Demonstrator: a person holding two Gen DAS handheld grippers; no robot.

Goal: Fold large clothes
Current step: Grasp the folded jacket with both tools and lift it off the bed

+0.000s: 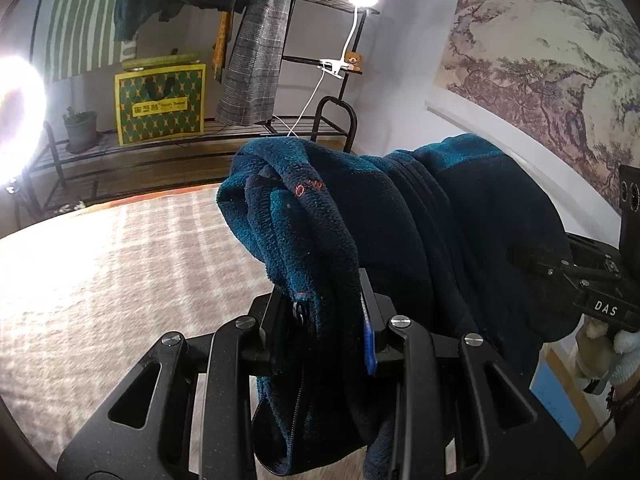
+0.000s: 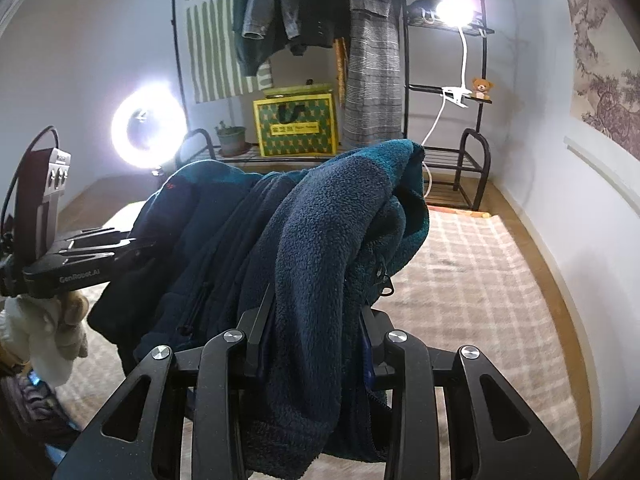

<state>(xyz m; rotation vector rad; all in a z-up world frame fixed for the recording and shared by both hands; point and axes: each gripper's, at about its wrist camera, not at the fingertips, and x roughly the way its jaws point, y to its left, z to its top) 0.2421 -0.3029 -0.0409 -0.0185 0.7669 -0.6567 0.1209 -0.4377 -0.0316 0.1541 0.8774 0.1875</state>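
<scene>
A dark blue and teal fleece jacket with a zipper hangs between my two grippers, lifted above the checked cloth surface. My left gripper is shut on one bunched edge of the jacket near a zipper pull. My right gripper is shut on the other bunched edge. The right gripper shows at the right of the left wrist view, buried in fleece. The left gripper shows at the left of the right wrist view. The jacket's lower part droops out of sight.
A black metal clothes rack with hanging garments, a yellow-green bag and a potted plant stands behind. A ring light and a clip lamp glare. A wall with a landscape painting lies right.
</scene>
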